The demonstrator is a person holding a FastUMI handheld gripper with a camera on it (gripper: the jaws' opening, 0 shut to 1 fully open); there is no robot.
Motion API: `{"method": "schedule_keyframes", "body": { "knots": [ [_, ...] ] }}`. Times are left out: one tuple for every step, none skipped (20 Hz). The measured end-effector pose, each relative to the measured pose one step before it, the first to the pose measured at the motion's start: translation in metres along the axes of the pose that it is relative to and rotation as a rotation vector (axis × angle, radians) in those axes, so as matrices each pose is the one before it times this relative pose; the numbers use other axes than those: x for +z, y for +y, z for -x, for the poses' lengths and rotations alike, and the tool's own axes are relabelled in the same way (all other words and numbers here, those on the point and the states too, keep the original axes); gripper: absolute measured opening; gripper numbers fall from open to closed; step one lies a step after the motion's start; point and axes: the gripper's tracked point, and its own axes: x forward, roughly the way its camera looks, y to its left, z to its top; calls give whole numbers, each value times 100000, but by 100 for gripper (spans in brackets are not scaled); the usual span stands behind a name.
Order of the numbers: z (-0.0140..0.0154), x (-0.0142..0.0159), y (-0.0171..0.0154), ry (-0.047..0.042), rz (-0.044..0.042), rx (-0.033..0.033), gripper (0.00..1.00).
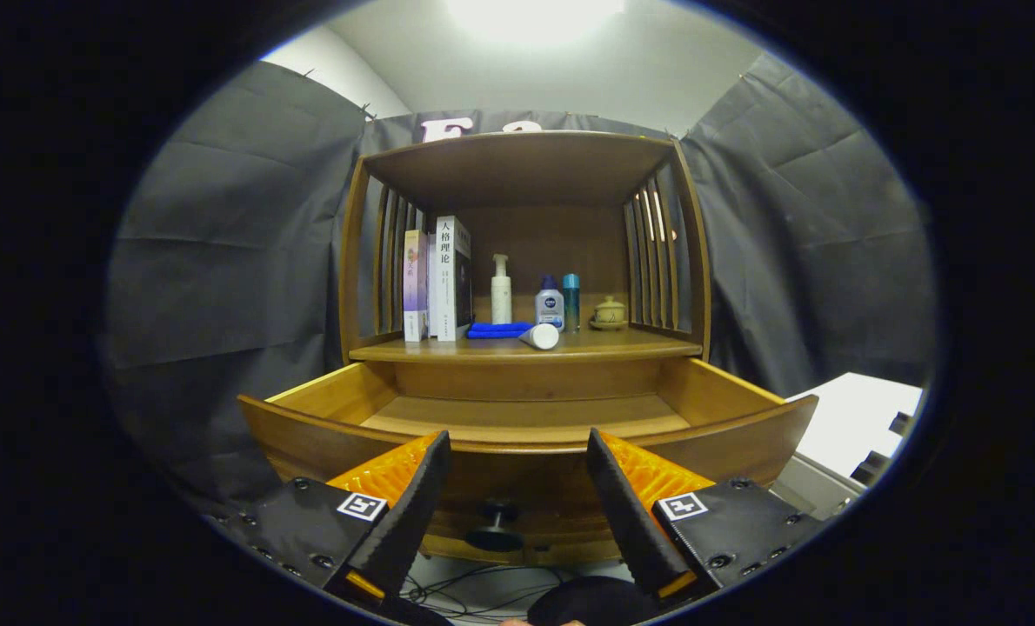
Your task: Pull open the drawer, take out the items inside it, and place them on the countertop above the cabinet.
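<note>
While drawer (526, 417) gapes, gripper (517, 474) jaws spread (empty).

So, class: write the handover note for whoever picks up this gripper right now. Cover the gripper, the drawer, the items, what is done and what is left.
Gripper: open, holding nothing, fingers either side of the drawer knob, not touching it.
Drawer: pulled open; the part of its floor in view is bare.
Countertop: a white tube lying on its side, a blue cloth, books, a pump bottle, two small bottles and a lidded cup.
Done: drawer opened; items appear to be out.
Left: check the hidden front of the drawer.
</note>
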Motion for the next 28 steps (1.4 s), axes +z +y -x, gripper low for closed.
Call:
{"method": "schedule_keyframes", "body": {
  "knots": [
    [228, -327, 81, -27, 280, 349, 97],
    [40, -242, 62, 361, 870, -386, 97],
    [-54, -477, -132, 949, 525, -936, 97],
    [-148, -404, -127, 1607, -234, -1106, 97],
    [-170, -562, -34, 1599, -250, -834, 97],
    [-272, -386, -155, 1295, 554, -1110, 97],
    [-333, -404, -174, 1010, 1107, -898, 97],
    [-408, -184, -138, 717, 940, -664, 97],
    [-436, -205, -259, 413, 358, -967, 97],
    [-162, -211, -378, 1065, -369, -1638, 97],
    [141, 136, 29, -1342, -394, -153, 97],
    [-77, -20, 93, -654, 1157, -209, 97],
    [-20, 10, 43, -804, 497, -161, 97],
    [-125, 104, 108, -577, 10, 218, 97],
    [-163, 151, 222, -499, -66, 683, 97],
    [-215, 200, 295, -720, -172, 1057, 98],
    [-404, 231, 391, -443, -171, 1223, 98],
    [-168, 71, 174, 572, -379, 399, 98],
    [-241, 150, 15, -594, -152, 25, 98],
    [-230, 100, 67, -754, 325, -377, 98],
    [-343, -23, -100, -242, 465, 78, 98],
    [-423, 147, 54, -373, 204, 71, 98],
    [-86, 97, 24, -231, -459, -87, 98],
    [-387, 17, 51, 790, -164, -82, 98],
    [-406, 150, 38, 88, -116, -148, 98],
    [-532, 88, 38, 441, 107, -75, 98],
    [-561, 98, -3, 952, -352, -46, 98],
    [-627, 216, 51, 682, -776, -83, 98]
  ]
}}
